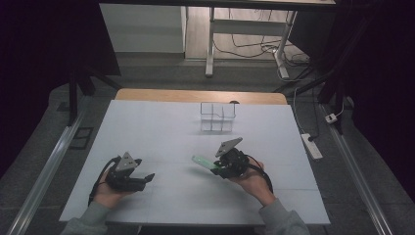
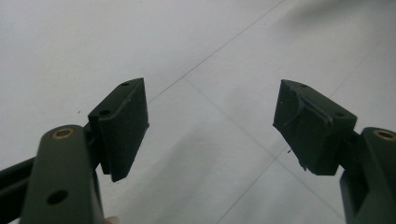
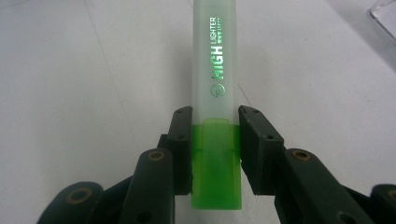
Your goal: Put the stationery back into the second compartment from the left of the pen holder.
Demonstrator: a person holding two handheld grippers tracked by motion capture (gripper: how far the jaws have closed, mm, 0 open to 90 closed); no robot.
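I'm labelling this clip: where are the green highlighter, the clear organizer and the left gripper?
green highlighter (image 3: 215, 70), right gripper view, frosted barrel.
clear organizer (image 1: 217, 117), high view, front wall.
left gripper (image 2: 210, 126), left gripper view, midway between its open jaws.

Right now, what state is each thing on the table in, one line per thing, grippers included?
Highlighter: held by its green end, body sticking out past the jaws, lifted off the table.
Right gripper: shut on the highlighter.
Left gripper: open, nothing between its jaws.
Clear organizer: upright near the far edge of the table, compartments look empty.
Table: covered in white.
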